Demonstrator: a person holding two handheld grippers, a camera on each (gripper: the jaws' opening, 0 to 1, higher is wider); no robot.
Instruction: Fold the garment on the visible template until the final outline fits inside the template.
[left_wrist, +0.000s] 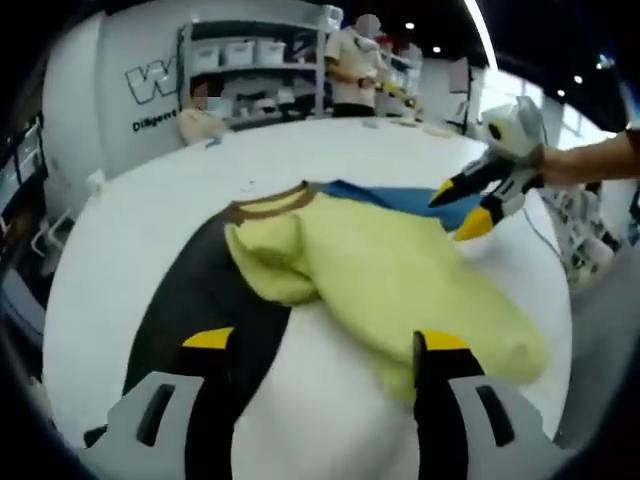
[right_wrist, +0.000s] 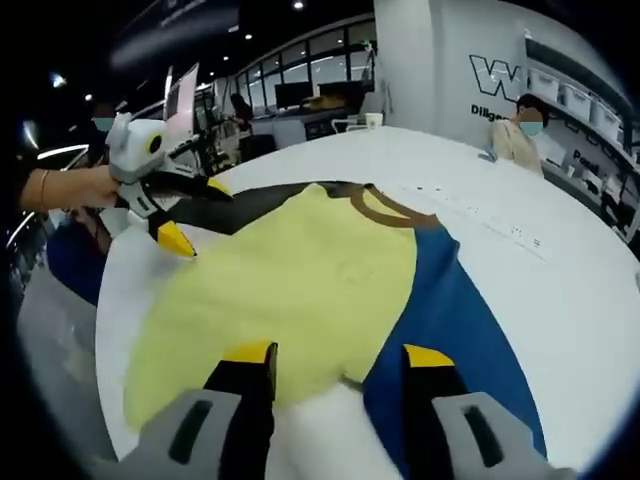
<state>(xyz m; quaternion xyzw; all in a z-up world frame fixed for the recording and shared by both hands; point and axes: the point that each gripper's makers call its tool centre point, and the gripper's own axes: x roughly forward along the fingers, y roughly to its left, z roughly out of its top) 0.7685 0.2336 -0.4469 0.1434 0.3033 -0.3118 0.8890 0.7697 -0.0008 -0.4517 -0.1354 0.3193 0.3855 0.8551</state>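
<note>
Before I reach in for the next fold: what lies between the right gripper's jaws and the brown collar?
In the right gripper view, yellow cloth of the garment covers the stretch from the right gripper to the collar; nothing else lies on it.

The garment (left_wrist: 400, 280) is soft, matt cloth, pale yellow, with a brown ribbed-looking collar band (left_wrist: 268, 204); its surface appears slightly fuzzy and creases where folded. The template beneath has a matt black section (left_wrist: 200, 300) and a matt blue section (right_wrist: 450, 320), both flat and smooth; their material cannot be determined. The table (left_wrist: 130, 220) is white, smooth, with a low sheen. The left gripper (left_wrist: 325, 345) has grey, moulded-plastic-looking jaw bodies with black fingers and yellow tips, semi-matt. The right gripper (right_wrist: 340, 355) shows the same finish.
</note>
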